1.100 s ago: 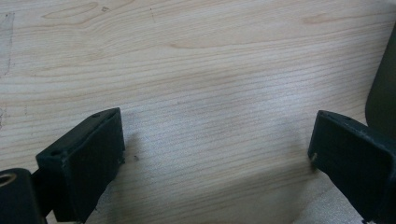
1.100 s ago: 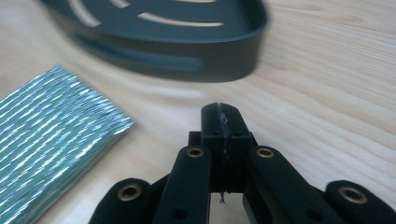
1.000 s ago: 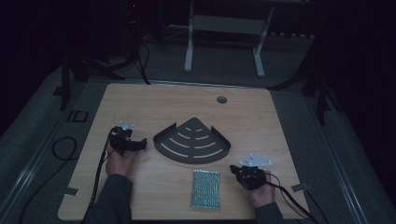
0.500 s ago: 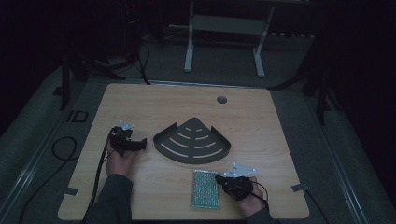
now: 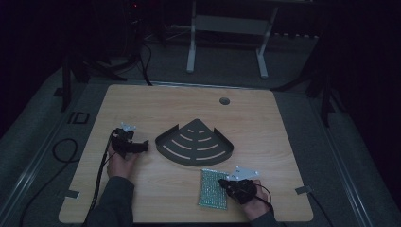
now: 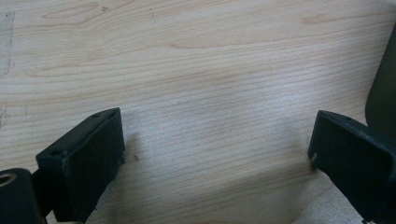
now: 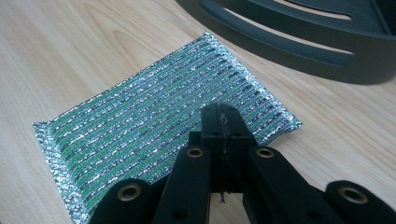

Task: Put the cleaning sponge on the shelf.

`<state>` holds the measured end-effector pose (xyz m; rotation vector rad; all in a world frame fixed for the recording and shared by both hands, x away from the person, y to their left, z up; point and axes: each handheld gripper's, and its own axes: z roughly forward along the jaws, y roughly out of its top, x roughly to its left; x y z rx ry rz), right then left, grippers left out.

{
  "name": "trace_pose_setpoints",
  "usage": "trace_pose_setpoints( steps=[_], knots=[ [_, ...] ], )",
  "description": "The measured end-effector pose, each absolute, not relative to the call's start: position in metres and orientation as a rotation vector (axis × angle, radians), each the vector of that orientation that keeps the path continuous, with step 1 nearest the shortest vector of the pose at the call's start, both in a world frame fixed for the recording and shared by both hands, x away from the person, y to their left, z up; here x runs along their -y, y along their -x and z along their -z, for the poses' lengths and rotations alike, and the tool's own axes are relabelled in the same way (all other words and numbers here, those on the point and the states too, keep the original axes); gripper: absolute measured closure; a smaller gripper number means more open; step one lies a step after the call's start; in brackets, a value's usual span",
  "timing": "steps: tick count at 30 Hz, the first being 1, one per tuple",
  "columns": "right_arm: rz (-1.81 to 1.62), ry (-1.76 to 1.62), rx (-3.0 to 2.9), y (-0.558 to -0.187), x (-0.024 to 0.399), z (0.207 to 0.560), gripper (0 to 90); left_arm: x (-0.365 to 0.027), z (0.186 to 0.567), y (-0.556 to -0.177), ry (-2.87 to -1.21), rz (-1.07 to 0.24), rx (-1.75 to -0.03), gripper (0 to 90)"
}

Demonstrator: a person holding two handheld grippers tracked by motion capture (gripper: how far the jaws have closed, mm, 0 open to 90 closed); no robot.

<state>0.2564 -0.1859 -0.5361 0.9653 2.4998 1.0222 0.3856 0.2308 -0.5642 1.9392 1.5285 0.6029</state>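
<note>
Left hand-held gripper (image 5: 139, 146): jaws spread wide over bare surface (image 5: 142, 113), just left of the dark corner rack (image 5: 195, 143); unmoved since a second ago.
Rack: mid-surface, empty.
Scouring pad (image 5: 213, 188): flat on the surface in front of the rack, apart from it.
Right hand-held gripper (image 7: 223, 116): has slid in from the right, jaws pressed together, tips over the pad's near edge; contact probably, hard to confirm.
Meaning: approach done, pad not yet gripped.
</note>
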Motion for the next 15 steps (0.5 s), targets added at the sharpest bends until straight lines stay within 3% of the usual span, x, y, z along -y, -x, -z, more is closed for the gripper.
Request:
trace_pose_setpoints(
  steps=[15],
  knots=[
    [-0.929, -1.095, -2.394, -0.277, 0.219, 0.533, 87.9, -0.231, 0.564, -0.386, -1.939, -0.603, -1.529, 4.1]
  ],
)
